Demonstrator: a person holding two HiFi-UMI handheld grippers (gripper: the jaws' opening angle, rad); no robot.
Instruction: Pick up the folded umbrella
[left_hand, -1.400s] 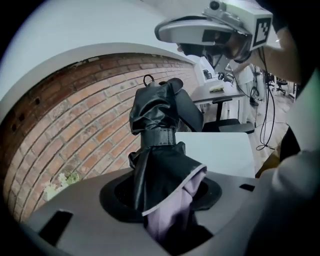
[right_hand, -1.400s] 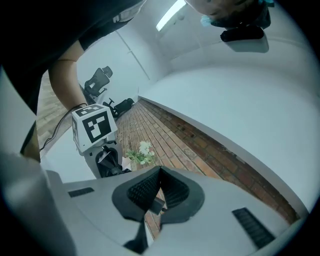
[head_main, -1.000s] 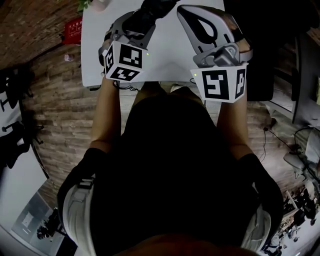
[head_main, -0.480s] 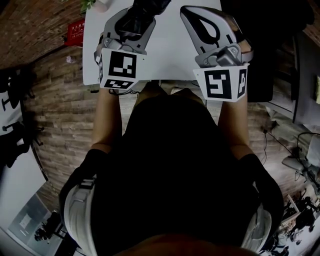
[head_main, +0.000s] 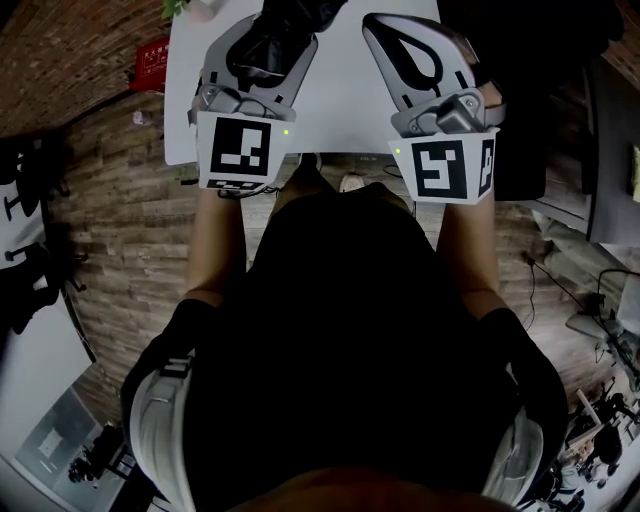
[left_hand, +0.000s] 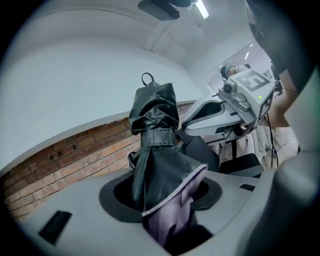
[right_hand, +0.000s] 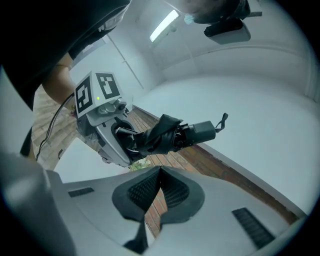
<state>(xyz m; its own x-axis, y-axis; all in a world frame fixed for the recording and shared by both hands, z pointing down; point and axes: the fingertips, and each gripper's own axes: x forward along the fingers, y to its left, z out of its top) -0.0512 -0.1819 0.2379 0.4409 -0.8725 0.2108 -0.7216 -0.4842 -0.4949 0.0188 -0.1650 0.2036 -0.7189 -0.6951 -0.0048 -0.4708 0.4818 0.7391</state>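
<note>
- Umbrella (left_hand: 155, 145): folded, black, strapped round the middle. Clamped by its loose fabric in left claw (left_hand: 161, 202), with the handle end and wrist loop furthest from the claw.
- Location: clear of the counter (head_main: 340, 115), held roughly level above its near left part. In the right gripper view, projecting sideways from the left claw, with brick floor and white counter behind and touching neither.
- Left claw: partly closed, pads pressing on the fabric. Grip unchanged over the last second, no sign of slipping.
- Right claw (right_hand: 159, 194): closed on nothing, pads together. Held alongside, apart from the umbrella.
- Change noted: compared with a second ago, left claw raised and drawn back toward the person. Marker cube (head_main: 240, 150) now turned squarely to the head camera. Umbrella carried up with it. Right claw shifted only slightly.
- Finding: lift judged done and pick-up essentially complete. Nothing left but to hold steady.
- Risk: grip taken on soft folds rather than on the shaft or handle, so possible sag or slide if swung.
</note>
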